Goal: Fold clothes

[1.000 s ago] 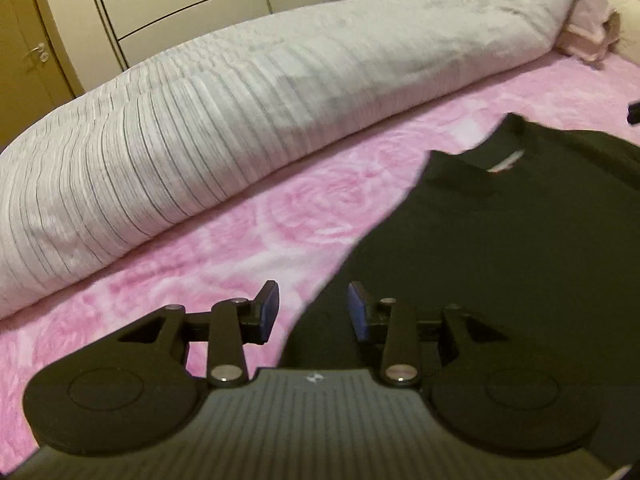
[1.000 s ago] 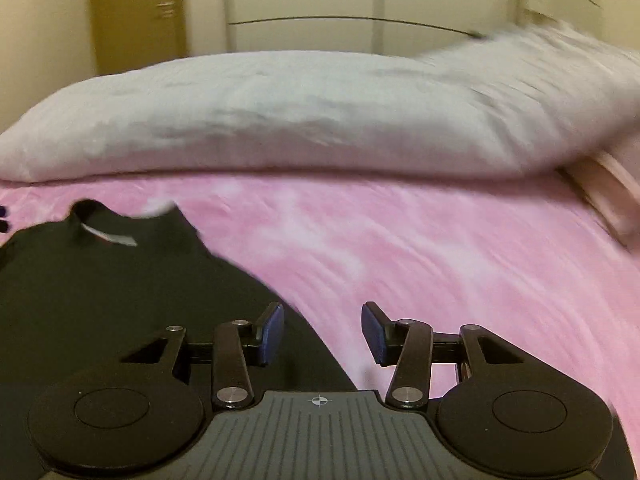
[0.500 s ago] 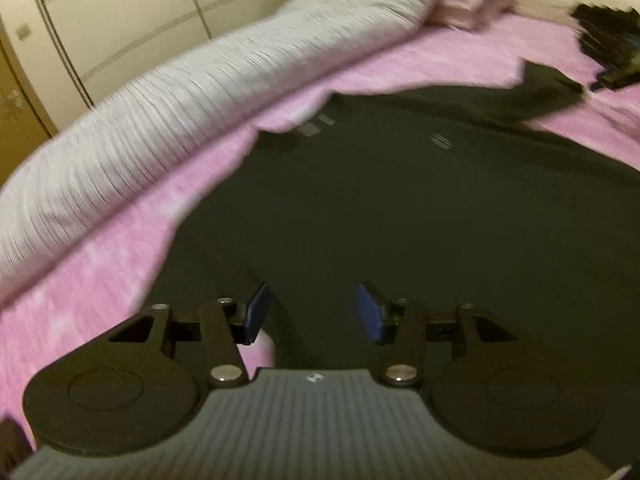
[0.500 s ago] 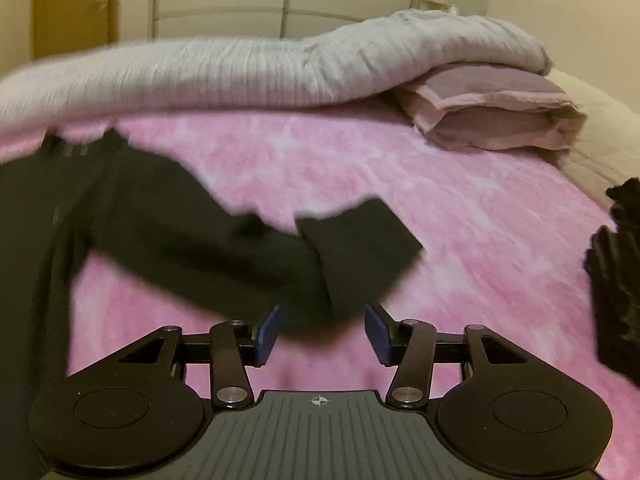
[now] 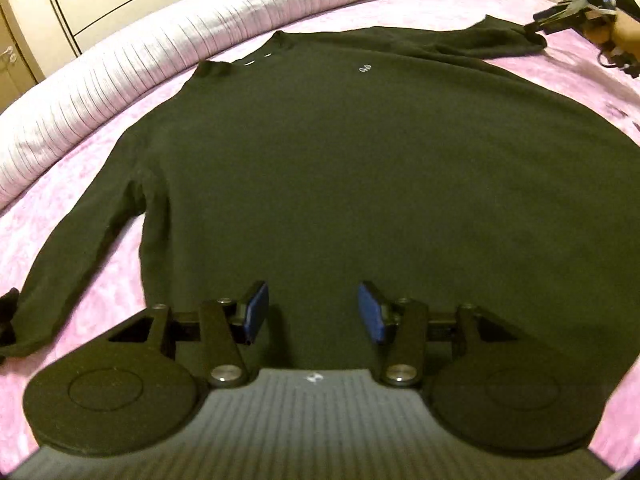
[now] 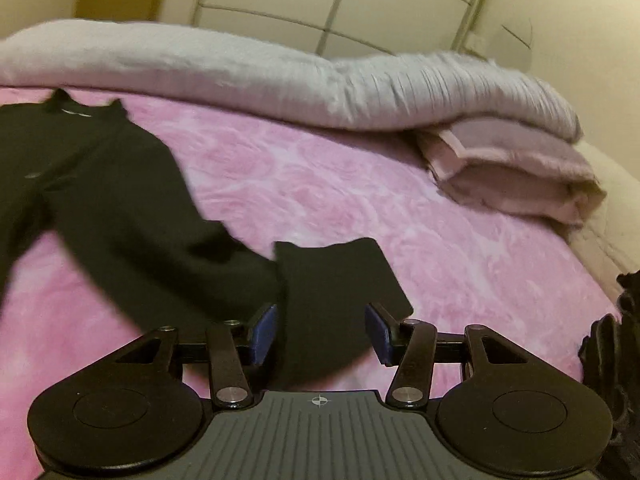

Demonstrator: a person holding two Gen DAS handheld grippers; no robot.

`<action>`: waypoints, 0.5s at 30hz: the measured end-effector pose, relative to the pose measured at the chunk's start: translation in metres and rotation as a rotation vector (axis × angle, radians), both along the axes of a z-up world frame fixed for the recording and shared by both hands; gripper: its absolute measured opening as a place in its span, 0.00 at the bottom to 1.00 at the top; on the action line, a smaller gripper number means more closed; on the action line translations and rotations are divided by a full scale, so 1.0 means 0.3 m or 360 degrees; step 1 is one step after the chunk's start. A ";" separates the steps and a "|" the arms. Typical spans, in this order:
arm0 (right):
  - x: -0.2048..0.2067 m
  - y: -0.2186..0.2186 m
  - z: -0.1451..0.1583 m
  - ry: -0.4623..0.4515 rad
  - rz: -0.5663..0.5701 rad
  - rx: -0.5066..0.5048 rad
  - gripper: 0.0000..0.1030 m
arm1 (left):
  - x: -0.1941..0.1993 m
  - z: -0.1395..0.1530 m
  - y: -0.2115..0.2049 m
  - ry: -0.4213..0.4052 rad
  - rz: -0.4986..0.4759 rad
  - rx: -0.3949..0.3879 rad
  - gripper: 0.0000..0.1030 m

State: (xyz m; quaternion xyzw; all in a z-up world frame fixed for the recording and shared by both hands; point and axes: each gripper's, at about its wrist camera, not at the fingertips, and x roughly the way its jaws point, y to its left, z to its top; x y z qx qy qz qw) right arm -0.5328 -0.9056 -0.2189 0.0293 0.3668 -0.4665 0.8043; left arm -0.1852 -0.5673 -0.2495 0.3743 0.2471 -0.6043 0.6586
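Black sweater [image 5: 360, 168]: long-sleeved, spread flat on the bed [image 5: 100, 280], its neck toward the rolled duvet and its hem toward me; my left wrist view takes in nearly the whole body of it.
Chest mark [image 5: 364, 68]: small and pale, just below the collar; too tiny for me to read.
Left sleeve [image 5: 80, 248]: runs down and outward from the shoulder, lying on the pink cover beside the body, with a strip of pink showing between them.
Right sleeve [image 6: 168, 248]: stretches away from the body across the cover; its cuff end [image 6: 340, 292] lies just ahead of my right fingers.
My left gripper [image 5: 312, 314]: fingers [image 5: 256, 312] apart with nothing between them, over the lower middle of the sweater near the hem; whether they touch the cloth I cannot tell.
My right gripper [image 6: 320, 336]: fingers [image 6: 264, 334] apart, one on each side of the cuff end, not clamped on it. Seen from the left wrist view it sits far off at the end of that sleeve [image 5: 568, 16], with a green light on it.
Bed cover: pink with a rose pattern, under the whole garment.
Duvet [image 5: 140, 80]: pale grey with fine stripes, rolled along the far side of the bed, close behind the collar.
Pillow [image 6: 512, 168]: dusty pink, tucked partly under the duvet's end, well apart from the cuff.
Wardrobe doors [image 6: 340, 0]: cream panels behind the bed.
Dark object [image 6: 612, 360]: at the right edge of my right view; I cannot tell what it is.
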 end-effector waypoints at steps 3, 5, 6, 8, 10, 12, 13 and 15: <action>0.040 -0.033 -0.047 0.0181 0.0008 -0.0002 0.43 | 0.017 -0.001 -0.030 0.0023 0.0009 -0.0008 0.45; 0.027 -0.008 -0.042 0.0254 -0.0030 -0.0139 0.05 | 0.021 0.002 -0.032 0.0012 0.0003 -0.0014 0.45; 0.010 0.006 -0.034 0.0260 -0.0068 -0.0203 0.04 | 0.020 0.005 -0.030 0.0003 -0.0005 -0.0017 0.45; -0.106 0.029 0.002 0.0041 -0.0316 -0.0207 0.04 | 0.020 0.009 -0.023 -0.0004 -0.0017 -0.0020 0.45; -0.237 0.049 0.025 -0.0188 -0.0590 -0.0147 0.04 | 0.019 0.012 -0.011 0.0010 -0.0024 -0.0017 0.45; -0.345 0.058 -0.006 -0.0335 -0.0758 0.0031 0.09 | 0.018 0.020 0.003 0.0014 -0.0036 -0.0019 0.45; -0.393 0.061 -0.022 -0.0420 -0.0824 0.0143 0.11 | 0.015 0.026 0.013 0.0013 -0.0043 -0.0020 0.45; -0.477 0.088 -0.045 -0.0632 -0.0944 0.0307 0.20 | 0.015 0.042 0.031 0.0006 -0.0056 -0.0023 0.45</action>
